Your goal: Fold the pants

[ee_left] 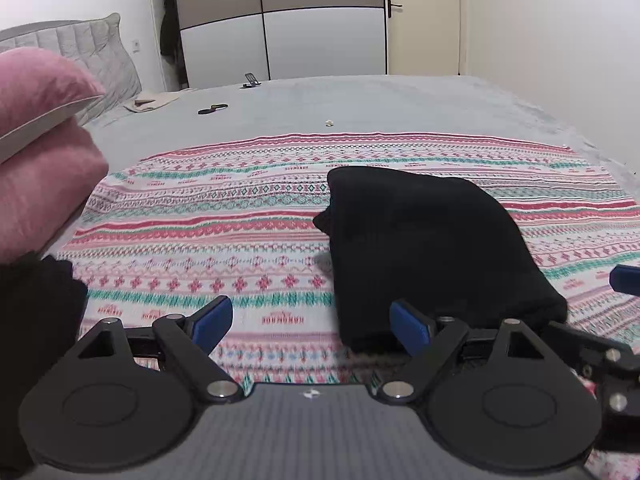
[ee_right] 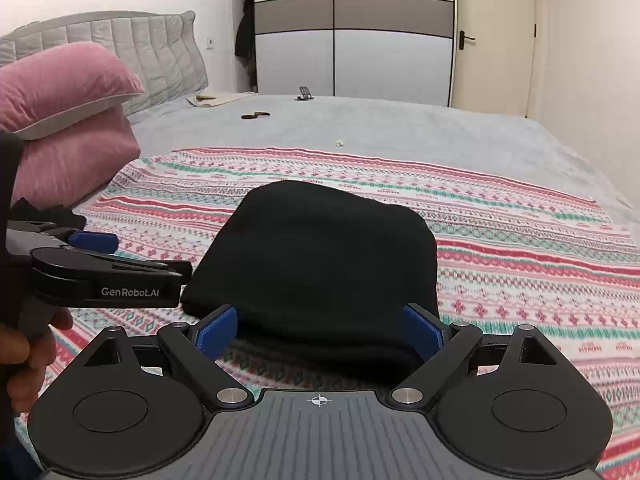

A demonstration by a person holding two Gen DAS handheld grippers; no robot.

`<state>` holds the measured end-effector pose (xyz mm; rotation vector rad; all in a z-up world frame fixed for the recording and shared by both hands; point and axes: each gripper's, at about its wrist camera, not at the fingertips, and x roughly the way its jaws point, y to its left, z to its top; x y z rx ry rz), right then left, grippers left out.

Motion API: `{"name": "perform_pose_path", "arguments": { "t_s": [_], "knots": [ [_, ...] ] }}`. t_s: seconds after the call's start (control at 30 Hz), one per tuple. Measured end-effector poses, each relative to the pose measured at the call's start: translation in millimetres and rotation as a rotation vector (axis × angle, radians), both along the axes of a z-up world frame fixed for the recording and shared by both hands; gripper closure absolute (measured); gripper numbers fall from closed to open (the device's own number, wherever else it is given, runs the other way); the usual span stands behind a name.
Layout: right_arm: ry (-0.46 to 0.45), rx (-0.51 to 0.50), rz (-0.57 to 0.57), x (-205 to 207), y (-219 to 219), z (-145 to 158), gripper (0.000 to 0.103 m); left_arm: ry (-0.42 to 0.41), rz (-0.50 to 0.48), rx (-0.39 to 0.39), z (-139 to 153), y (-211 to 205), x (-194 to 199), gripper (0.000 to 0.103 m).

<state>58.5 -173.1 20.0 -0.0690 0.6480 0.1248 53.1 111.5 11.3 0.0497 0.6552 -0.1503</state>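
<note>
A: Colours first: the folded pants [ee_right: 320,256] are solid black, no print at all.

B: And under them, a striped blanket [ee_right: 500,240], white ground with red, pink and teal bands of diamonds and zigzags.

A: Beyond that the bed [ee_right: 400,128] shows plain grey-blue.

B: Two pink pillows [ee_left: 44,120] on the left, the upper one edged in white.

A: Left tongs [ee_left: 312,320] and right tongs [ee_right: 320,330]: black frames, bright blue pads.

B: At the back, a wardrobe [ee_right: 352,28] in white panels with a taupe band, and a cream door [ee_right: 496,32].
</note>
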Motion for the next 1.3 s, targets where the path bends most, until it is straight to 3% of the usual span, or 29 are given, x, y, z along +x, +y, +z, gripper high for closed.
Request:
{"name": "perform_pose_path", "arguments": {
  "t_s": [0.33,0.53,0.7,0.87,1.3],
  "knots": [
    [-0.047,0.075,-0.046,-55.8,-4.2,10.1,0.011,0.035,0.012,-0.08,-5.8,14.1,-59.3,0.005],
    [-0.057,0.166,-0.086,-82.3,-14.9,9.8,0.006,0.019,0.012,-0.081,-11.2,15.4,-74.3,0.0],
    [-0.038,0.095,-0.108,-71.5,-12.0,-11.3,0.004,0.056,0.031,-0.029,-32.2,11.0,-56.9,0.0],
    [0.008,0.082,-0.131,-61.7,-11.8,-28.9,0.004,0.103,0.06,-0.057,-41.3,15.4,-46.3,0.0],
    [0.007,0.032,-0.153,-60.9,-9.0,-34.7,0.003,0.069,0.021,-0.083,-34.9,11.8,-52.0,0.0]
  ]
}}
